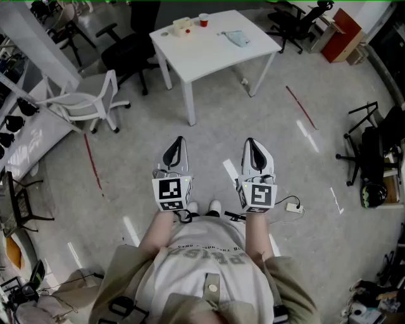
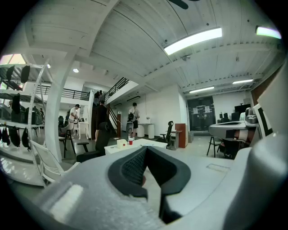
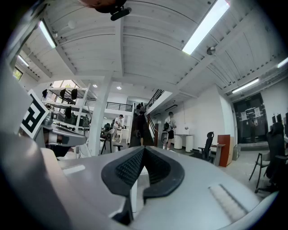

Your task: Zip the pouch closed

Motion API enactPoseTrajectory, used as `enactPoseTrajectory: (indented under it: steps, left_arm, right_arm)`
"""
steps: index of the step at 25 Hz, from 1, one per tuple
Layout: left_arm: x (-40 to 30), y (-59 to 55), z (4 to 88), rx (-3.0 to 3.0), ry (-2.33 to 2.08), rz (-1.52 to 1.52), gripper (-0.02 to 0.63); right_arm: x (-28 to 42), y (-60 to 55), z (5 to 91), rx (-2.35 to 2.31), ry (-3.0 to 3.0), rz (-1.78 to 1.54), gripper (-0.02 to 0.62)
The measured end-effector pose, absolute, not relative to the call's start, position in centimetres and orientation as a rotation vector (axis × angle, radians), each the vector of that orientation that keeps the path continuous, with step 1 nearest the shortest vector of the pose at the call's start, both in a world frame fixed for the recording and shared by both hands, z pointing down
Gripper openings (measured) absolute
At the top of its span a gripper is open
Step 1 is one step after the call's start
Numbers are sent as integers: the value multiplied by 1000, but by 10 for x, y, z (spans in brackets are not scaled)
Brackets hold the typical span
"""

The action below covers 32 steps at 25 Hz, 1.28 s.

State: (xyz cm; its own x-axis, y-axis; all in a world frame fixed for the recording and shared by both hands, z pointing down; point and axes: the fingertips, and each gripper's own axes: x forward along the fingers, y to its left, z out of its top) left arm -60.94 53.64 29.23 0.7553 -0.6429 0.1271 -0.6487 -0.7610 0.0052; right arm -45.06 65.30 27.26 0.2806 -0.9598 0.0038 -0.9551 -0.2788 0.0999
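You have not begun the zipping; you stand on the open floor, well apart from the white table [image 1: 209, 57] that carries the work. Your left gripper [image 1: 178, 145] is clenched, its pads pressed together with nothing between them; your right gripper [image 1: 252, 147] is closed the same way and just as empty. Both are held out side by side in front of you. The pouch [image 1: 238, 38], as I judge it, is the small pale blue-grey thing lying flat on the table, apart from the red cup [image 1: 203, 19] and the cream box [image 1: 182, 26]; it is too small to tell how its zip stands. All of it is left: reach the table, steady the pouch, catch the slider, draw it along.
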Motion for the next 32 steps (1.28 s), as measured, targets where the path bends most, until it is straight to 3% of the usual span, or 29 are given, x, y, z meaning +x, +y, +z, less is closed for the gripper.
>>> enactPoseTrajectory:
  steps: [24, 26, 27, 29, 32]
  left_arm:
    - [-579, 530, 280, 2913, -1069, 145, 8]
    - [-571, 530, 279, 2907, -1061, 149, 9]
    - [-567, 530, 279, 2903, -1043, 152, 30]
    - [-559, 532, 278, 2892, -998, 158, 167]
    - [-546, 533, 273, 2891, -976, 152, 218]
  right_arm:
    - [-427, 655, 260, 2532, -1969, -91, -5]
    - [-420, 656, 259, 2542, -2005, -68, 65]
    - [-417, 656, 259, 2545, -2014, -59, 101]
    - [-411, 656, 261, 2541, -2021, -44, 156]
    - [-400, 656, 265, 2532, -2034, -17, 210]
